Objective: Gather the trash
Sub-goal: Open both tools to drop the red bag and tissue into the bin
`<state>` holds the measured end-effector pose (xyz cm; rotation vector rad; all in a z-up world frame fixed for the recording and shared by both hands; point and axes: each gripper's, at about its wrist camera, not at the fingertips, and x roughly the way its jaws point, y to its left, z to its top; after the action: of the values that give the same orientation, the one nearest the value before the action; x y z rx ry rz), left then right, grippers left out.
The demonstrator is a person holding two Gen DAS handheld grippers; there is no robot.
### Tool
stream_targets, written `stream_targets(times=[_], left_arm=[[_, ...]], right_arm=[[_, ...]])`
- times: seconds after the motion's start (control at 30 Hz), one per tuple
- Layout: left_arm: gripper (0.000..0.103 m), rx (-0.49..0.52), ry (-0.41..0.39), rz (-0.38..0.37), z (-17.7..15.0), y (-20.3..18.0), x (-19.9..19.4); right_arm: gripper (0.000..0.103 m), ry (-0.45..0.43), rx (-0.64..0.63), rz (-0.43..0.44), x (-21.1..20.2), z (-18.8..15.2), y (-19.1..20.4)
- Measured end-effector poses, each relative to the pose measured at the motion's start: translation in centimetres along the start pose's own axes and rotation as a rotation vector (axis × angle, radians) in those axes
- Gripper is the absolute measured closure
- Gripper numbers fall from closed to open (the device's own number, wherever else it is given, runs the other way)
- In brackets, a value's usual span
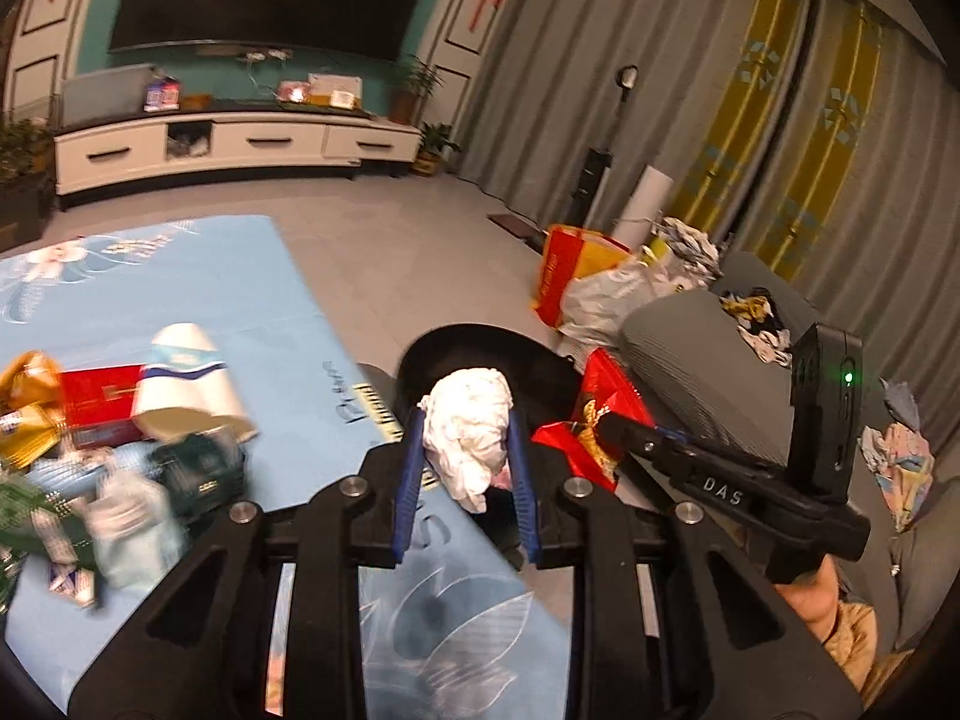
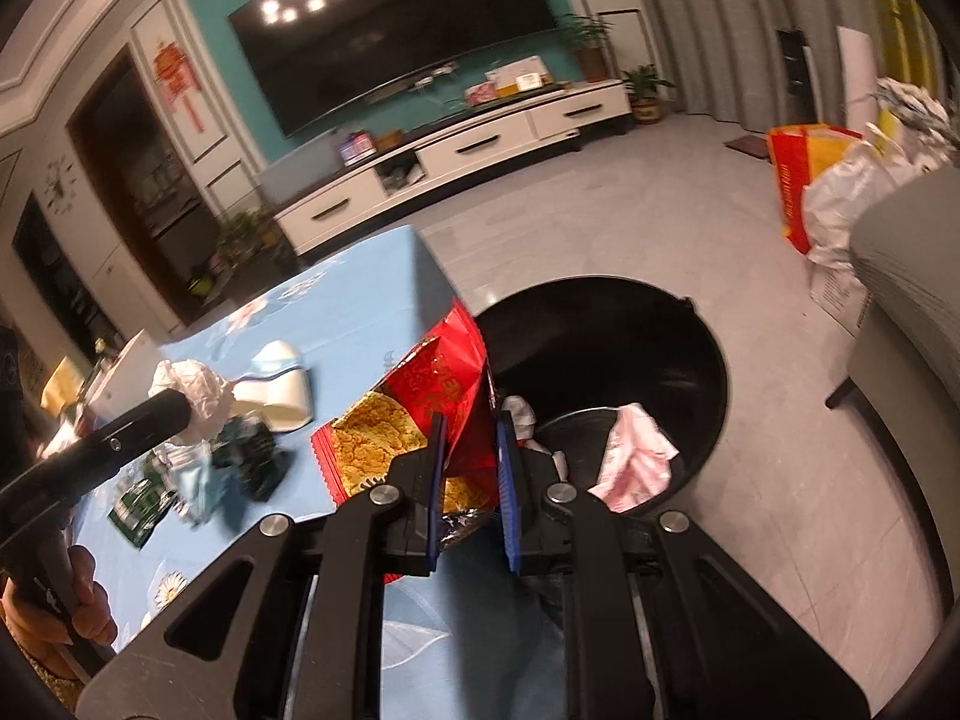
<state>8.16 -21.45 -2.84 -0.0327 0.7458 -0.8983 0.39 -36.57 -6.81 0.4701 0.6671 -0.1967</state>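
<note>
A large dark flat television (image 2: pixel 396 36) hangs on a teal wall panel (image 2: pixel 228 96) and reflects a cluster of ceiling lights. Beneath it runs a long white low cabinet with dark drawer handles (image 2: pixel 456 156), potted green plants (image 2: pixel 645 90) at its right end. The floor is pale grey tile (image 2: pixel 630 210). Grey pleated curtains with yellow patterned bands (image 1: pixel 780 138) cover the right wall. A red knotted hanging ornament (image 2: pixel 174 84) decorates the white moulded wall beside a dark doorway (image 2: pixel 138 180). A grey ribbed upholstered sofa (image 1: pixel 690 360) stands at the right.
</note>
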Motion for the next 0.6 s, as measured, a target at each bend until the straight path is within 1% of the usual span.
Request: stream_targets(times=[0.13,0.33,0.37,0.4,0.43,0.47,0.5,0.53,0.57,0.6], left_arm=[[0.075,0.003,0.036,-0.029,0.8,-1.0,3.6],[0.073,0.012,0.101,-0.022,1.4,-2.0,9.1],[0.069,0.009,0.11,-0.02,1.5,-2.0,9.8],[0.062,0.006,0.119,-0.017,1.6,-2.0,10.7],[0.058,0.005,0.125,-0.015,1.6,-2.1,11.3],[0.052,0.005,0.132,-0.01,1.7,-2.2,11.8],[0.044,0.0,0.136,-0.006,1.7,-2.1,12.3],[0.038,-0.006,0.137,-0.006,1.7,-2.1,12.6],[0.031,-0.015,0.139,-0.012,1.7,-2.0,12.8],[0.028,-0.018,0.137,-0.015,1.6,-1.9,12.7]], right_arm=[[0.086,-0.005,0.033,-0.058,0.9,0.5,-2.1],[0.086,0.008,0.063,-0.119,2.8,0.9,-4.1],[0.085,0.01,0.066,-0.125,3.1,1.0,-4.4],[0.084,0.01,0.07,-0.133,3.5,1.1,-4.7],[0.084,0.015,0.07,-0.141,4.0,1.1,-4.8],[0.083,0.018,0.073,-0.145,4.5,1.1,-5.1],[0.075,0.02,0.077,-0.149,4.8,1.2,-5.4],[0.07,0.022,0.082,-0.156,5.1,1.2,-5.6],[0.054,0.025,0.094,-0.165,5.5,1.2,-5.9],[0.044,0.027,0.104,-0.172,5.7,1.1,-6.2]])
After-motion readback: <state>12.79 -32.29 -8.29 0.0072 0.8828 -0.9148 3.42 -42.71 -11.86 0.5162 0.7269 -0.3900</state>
